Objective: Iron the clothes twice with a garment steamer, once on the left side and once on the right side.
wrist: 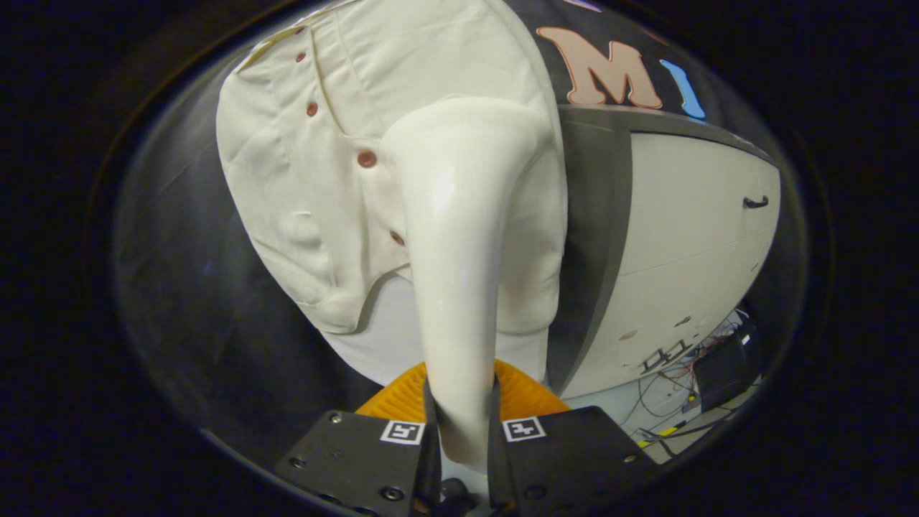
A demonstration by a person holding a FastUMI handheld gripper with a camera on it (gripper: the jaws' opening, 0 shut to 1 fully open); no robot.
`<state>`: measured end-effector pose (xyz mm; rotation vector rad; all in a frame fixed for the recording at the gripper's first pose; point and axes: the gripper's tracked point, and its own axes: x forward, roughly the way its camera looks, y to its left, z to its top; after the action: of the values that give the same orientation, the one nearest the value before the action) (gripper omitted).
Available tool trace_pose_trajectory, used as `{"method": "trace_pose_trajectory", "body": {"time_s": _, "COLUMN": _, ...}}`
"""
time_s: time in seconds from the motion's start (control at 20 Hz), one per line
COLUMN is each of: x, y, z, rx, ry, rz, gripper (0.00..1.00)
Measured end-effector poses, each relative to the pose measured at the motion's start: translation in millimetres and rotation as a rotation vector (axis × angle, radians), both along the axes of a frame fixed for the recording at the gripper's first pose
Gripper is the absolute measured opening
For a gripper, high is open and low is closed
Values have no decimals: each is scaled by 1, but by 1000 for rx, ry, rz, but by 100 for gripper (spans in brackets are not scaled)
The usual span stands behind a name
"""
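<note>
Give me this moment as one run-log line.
gripper: shut on steamer handle | steamer head: against white buttoned shirt, right of the button row | shirt: hanging | beyond: white cabinet

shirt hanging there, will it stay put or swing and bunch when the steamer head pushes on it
The cream button-up shirt will probably give way: it hangs loose with soft folds at its hem, so it looks floppy and light. The steamer's glossy handle, clamped between the hand-held gripper fingers, looks rigid, so the cloth should yield first and may swing.
</note>
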<state>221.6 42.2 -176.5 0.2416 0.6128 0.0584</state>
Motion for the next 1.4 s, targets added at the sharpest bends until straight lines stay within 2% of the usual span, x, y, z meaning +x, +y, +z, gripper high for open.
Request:
{"method": "trace_pose_trajectory", "body": {"time_s": 0.3, "x": -28, "y": 5, "z": -4, "rx": 7, "ry": -2, "rz": -34, "gripper": 26}}
{"method": "trace_pose_trajectory", "body": {"time_s": 0.55, "x": -74, "y": 18, "z": 51, "rx": -42, "ry": -128, "rz": -29, "gripper": 26}}
{"method": "trace_pose_trajectory", "body": {"time_s": 0.8, "x": -120, "y": 12, "z": 137, "rx": -51, "ry": -315, "rz": -16, "gripper": 26}}
{"method": "trace_pose_trajectory", "body": {"time_s": 1.0, "x": -149, "y": -21, "z": 193, "rx": -43, "ry": -433, "rz": 14, "gripper": 25}}
{"method": "trace_pose_trajectory", "body": {"time_s": 1.2, "x": -181, "y": -61, "z": 221, "rx": -65, "ry": -504, "rz": 15, "gripper": 25}}
{"method": "trace_pose_trajectory", "body": {"time_s": 1.4, "x": -202, "y": -79, "z": 233, "rx": -88, "ry": -562, "rz": 24, "gripper": 25}}
